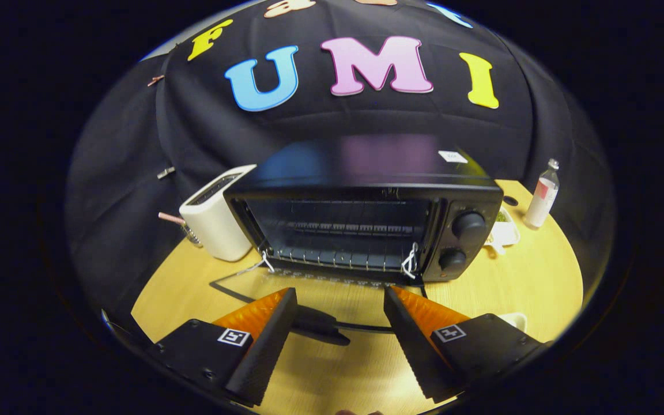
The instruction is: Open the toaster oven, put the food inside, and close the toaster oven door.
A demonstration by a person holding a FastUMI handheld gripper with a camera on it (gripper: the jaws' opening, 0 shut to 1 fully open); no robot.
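Note:
The black toaster oven point(366, 190) stands at the middle of the wooden table point(539, 276), just beyond my fingers. Its glass door point(332, 285) lies folded down toward me, and the wire rack point(338, 230) inside is in plain sight. The door's dark handle point(317, 325) sits low between my fingers. My gripper point(340, 291) is open and holds nothing, with one finger on each side of the handle. A small white dish with green food point(505, 227) rests against the oven's right side, by the two knobs point(461, 239).
A white slot toaster point(217, 222) stands left of the oven. A clear bottle point(542, 196) with a pale label is at the far right of the table. Part of a white dish point(515, 320) shows beside my right finger. The black cloth wall hangs behind everything.

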